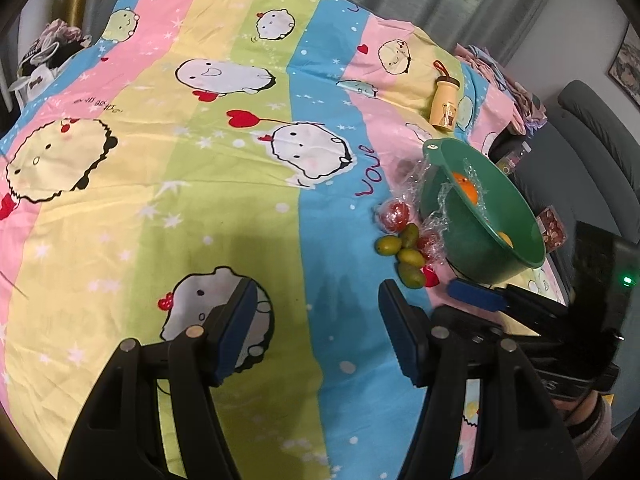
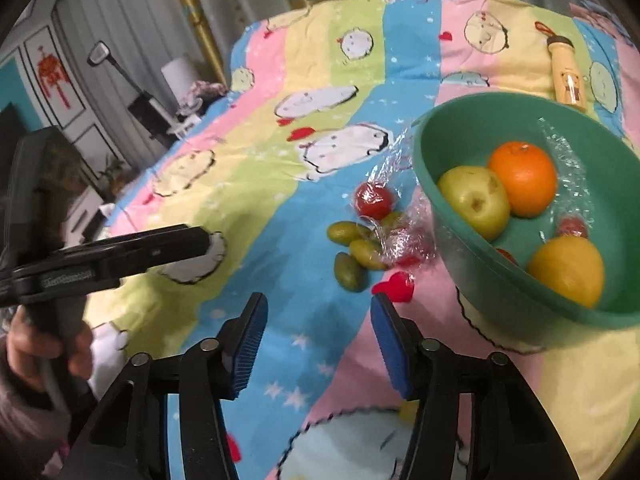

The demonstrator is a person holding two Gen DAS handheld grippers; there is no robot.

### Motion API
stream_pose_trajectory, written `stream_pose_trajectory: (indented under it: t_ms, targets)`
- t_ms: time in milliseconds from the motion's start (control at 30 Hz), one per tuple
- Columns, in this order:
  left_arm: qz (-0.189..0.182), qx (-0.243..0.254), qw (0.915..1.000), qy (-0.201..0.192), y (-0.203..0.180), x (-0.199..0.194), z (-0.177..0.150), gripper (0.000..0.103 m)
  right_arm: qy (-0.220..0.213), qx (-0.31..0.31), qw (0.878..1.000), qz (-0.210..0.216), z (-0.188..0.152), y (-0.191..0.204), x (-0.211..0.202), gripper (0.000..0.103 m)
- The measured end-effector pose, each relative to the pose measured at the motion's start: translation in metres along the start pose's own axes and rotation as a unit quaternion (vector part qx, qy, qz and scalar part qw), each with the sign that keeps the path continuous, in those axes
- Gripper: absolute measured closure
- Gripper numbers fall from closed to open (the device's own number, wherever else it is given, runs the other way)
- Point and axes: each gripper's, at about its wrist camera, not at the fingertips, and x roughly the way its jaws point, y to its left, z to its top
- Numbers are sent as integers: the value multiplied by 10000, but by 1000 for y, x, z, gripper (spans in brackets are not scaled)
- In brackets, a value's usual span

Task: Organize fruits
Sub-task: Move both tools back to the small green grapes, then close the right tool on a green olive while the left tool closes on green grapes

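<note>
A green bowl (image 2: 520, 304) sits tilted on the striped cartoon sheet (image 2: 320, 184), holding an orange (image 2: 522, 178), a green apple (image 2: 474, 200), a yellow lemon (image 2: 568, 270) and crumpled clear wrap. Left of the bowl lie a red fruit in plastic wrap (image 2: 374, 200) and several small green fruits (image 2: 354, 254). My right gripper (image 2: 320, 328) hovers open just short of them, nothing between its blue pads. My left gripper (image 1: 318, 320) is open over bare sheet, with the green fruits (image 1: 408, 258), the red fruit (image 1: 396, 214) and the bowl (image 1: 460, 248) to its upper right.
A yellow bottle with a red strap (image 2: 568, 76) lies on the sheet beyond the bowl. The other gripper's finger (image 2: 160, 248) reaches in from the left, held by a hand (image 2: 36, 348). A lamp and furniture stand off the sheet's far left edge.
</note>
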Motion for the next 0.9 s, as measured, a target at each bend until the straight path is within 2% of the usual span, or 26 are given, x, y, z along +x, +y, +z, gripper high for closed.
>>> stream_pose_trajectory:
  t_ms: [200, 500, 633, 733, 900]
  targets:
    - [-80, -93, 9999, 24, 9, 1, -2, 40, 159, 10, 9997, -210, 5, -1, 22, 57]
    - [-155, -84, 9998, 77, 11, 7, -3, 40, 140, -114, 9988, -445, 17, -1, 38, 81]
    - [-177, -62, 9998, 112, 10, 10, -4, 40, 156, -178, 9988, -440, 15, 0, 36, 81]
    - [-216, -5, 9996, 154, 6, 12, -3, 40, 124, -23, 9997, -221, 11, -2, 29, 81]
    - [-252, 549, 9980, 190, -13, 23, 3, 41, -20, 231, 9997, 74, 0, -8, 9, 81]
